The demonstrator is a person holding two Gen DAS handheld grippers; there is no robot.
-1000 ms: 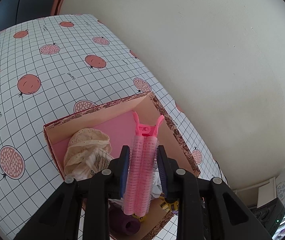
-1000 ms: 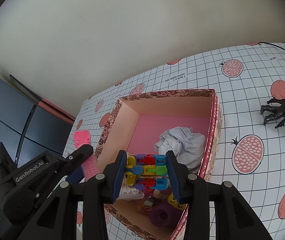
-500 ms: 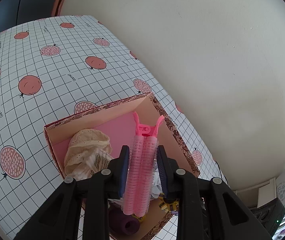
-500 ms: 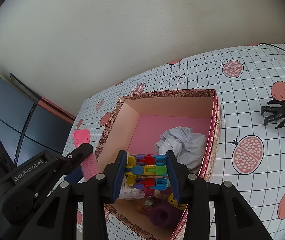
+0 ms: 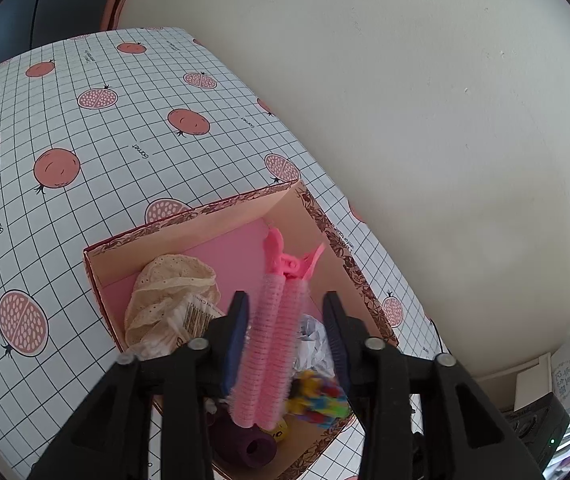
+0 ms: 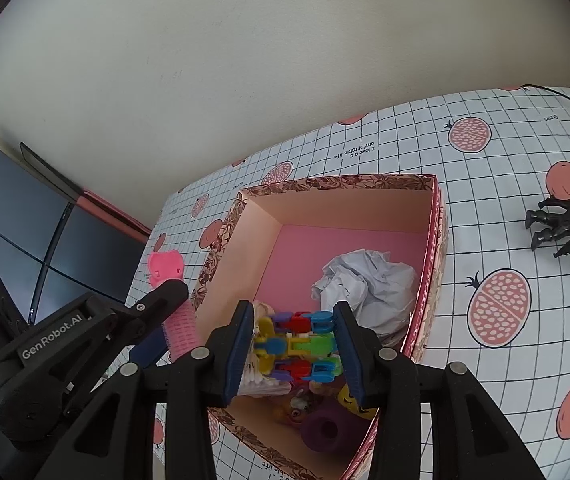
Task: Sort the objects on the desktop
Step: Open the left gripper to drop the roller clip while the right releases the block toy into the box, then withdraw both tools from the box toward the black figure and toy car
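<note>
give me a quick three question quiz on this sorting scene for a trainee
1. Choose: the right gripper is closed on A) crumpled paper, B) a multicoloured plastic link toy, C) a purple tube.
2. True or false: the black toy figure lies on the tablecloth, outside the patterned box.
3. Fill in: the pink hair roller clip sits between the ___ gripper's jaws.
Key: 1 B. 2 true. 3 left; the left gripper has just been opening its jaws, with the clip between them.

A home: pomegranate-print tablecloth [image 5: 133, 128], dark fridge [image 6: 25, 232] by the wall.
</note>
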